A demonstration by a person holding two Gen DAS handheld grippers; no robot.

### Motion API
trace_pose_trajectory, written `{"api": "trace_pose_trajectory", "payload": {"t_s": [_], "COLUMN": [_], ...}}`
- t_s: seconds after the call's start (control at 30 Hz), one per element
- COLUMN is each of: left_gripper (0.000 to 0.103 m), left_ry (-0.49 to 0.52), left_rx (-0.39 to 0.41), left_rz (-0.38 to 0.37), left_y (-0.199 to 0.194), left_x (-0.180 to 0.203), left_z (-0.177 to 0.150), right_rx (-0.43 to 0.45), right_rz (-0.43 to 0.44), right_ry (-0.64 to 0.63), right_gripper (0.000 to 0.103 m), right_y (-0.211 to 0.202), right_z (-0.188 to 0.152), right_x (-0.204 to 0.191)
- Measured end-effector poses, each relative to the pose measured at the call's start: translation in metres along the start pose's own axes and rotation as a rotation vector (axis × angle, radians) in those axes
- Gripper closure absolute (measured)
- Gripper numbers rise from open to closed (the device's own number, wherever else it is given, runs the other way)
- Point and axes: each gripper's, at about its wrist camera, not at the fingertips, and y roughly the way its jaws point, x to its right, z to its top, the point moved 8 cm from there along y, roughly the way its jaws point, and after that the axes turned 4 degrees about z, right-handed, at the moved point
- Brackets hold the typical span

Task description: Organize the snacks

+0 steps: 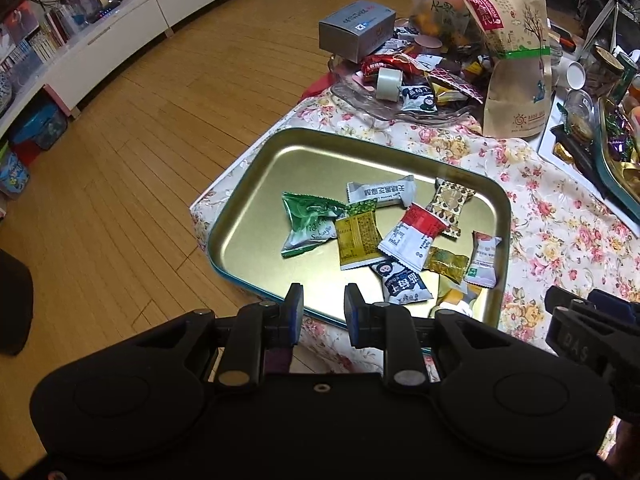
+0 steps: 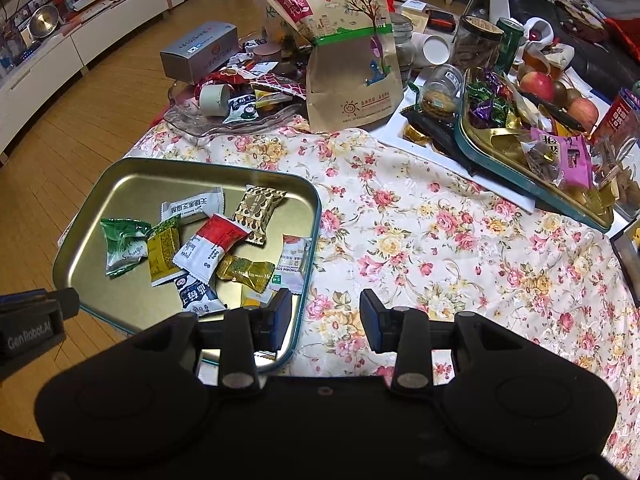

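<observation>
Gold metal tray (image 1: 256, 208) with rounded corners and a teal rim sits at the corner of the bench (image 2: 420, 240), on a floral cloth. Inside: a loose cluster of wrapped snacks (image 1: 400, 232), crinkly foil and plastic pillow packs. Green-and-white one (image 1: 308, 224) at the left edge of the cluster, mustard-yellow one (image 1: 358, 238) touching it, red-and-white one (image 1: 412, 236) overlapping its neighbours (glossy, sealed zigzag ends).

Left tool (image 1: 322, 310) hovers over the tray's near rim, fingers a narrow gap apart, nothing between them. Right tool (image 2: 326, 312) hangs over the cloth just beside the tray's right rim, fingers wider apart, also bare.

Behind: a clear glass dish (image 2: 208, 120) heaped with more wrappers, a kraft-paper pouch (image 2: 348, 52) upright, a grey carton (image 2: 200, 52).
</observation>
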Motion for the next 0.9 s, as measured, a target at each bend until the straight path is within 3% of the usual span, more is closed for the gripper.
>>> {"api": "trace_pose_trajectory", "payload": {"t_s": [0.9], "left_gripper": [0.07], "left_ry": [0.003], "left_rx": [-0.022], "left_rz": [-0.018], "left_y": [0.005], "left_x": [0.003], "left_z": [-0.002], "right_rx": [-0.035], "right_rz": [-0.01], "right_ry": [-0.011], "right_gripper": [0.063], "right_y": [0.011], "right_z": [-0.003], "right_x": [-0.003]}}
